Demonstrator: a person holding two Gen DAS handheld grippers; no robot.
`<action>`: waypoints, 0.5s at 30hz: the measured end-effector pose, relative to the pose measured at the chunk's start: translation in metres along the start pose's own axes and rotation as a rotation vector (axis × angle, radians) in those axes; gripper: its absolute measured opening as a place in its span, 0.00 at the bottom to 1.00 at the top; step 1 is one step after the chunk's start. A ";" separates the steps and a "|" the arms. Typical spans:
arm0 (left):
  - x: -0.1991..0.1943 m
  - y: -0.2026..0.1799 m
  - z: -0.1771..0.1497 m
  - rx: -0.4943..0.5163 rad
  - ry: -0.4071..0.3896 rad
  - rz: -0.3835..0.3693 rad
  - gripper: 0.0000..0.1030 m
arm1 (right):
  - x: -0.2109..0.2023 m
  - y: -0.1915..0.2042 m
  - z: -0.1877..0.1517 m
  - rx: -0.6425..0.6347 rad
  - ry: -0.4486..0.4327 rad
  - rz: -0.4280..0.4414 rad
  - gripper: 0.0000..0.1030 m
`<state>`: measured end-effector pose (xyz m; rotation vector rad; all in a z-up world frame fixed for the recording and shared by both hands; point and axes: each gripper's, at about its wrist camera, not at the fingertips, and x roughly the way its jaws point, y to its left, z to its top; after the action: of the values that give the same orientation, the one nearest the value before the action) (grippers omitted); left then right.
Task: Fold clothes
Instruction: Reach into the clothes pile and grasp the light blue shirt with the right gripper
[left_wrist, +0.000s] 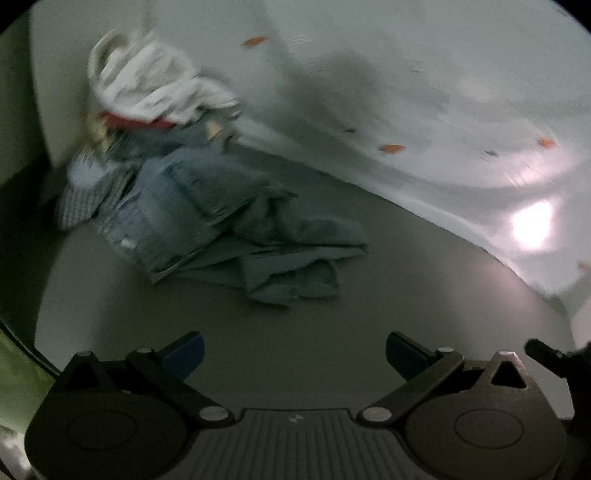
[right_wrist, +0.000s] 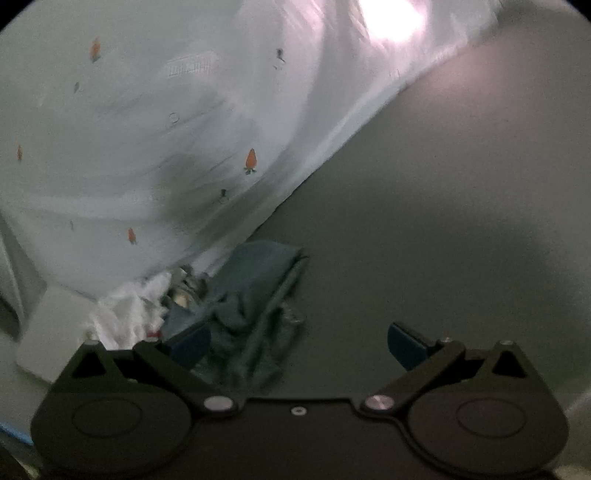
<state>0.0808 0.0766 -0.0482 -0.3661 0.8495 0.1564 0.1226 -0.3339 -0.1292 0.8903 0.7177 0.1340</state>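
Both your left tool and right tool are released, empty. The clothes pile at eleven o'clock looks soft and floppy; pinch the blue towel by a corner.

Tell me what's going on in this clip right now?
A person holds a gripper in each hand over a grey surface for folding clothes. Both the left gripper and right gripper are open and hold nothing. A rumpled pile of clothes, blue pieces with a white garment on top, lies unfolded against a white carrot-print sheet. Both views are blurred.
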 end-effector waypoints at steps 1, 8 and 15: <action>0.010 0.016 0.008 -0.028 0.009 0.007 1.00 | 0.013 0.003 -0.005 0.053 0.013 0.010 1.00; 0.086 0.117 0.061 -0.181 0.063 0.008 1.00 | 0.105 0.035 -0.029 0.290 0.097 0.069 0.87; 0.160 0.181 0.106 -0.219 0.130 0.018 0.94 | 0.184 0.056 -0.039 0.493 0.107 0.071 0.73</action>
<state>0.2094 0.2820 -0.1515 -0.5789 0.9669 0.2455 0.2491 -0.2004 -0.1987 1.3888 0.8349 0.0679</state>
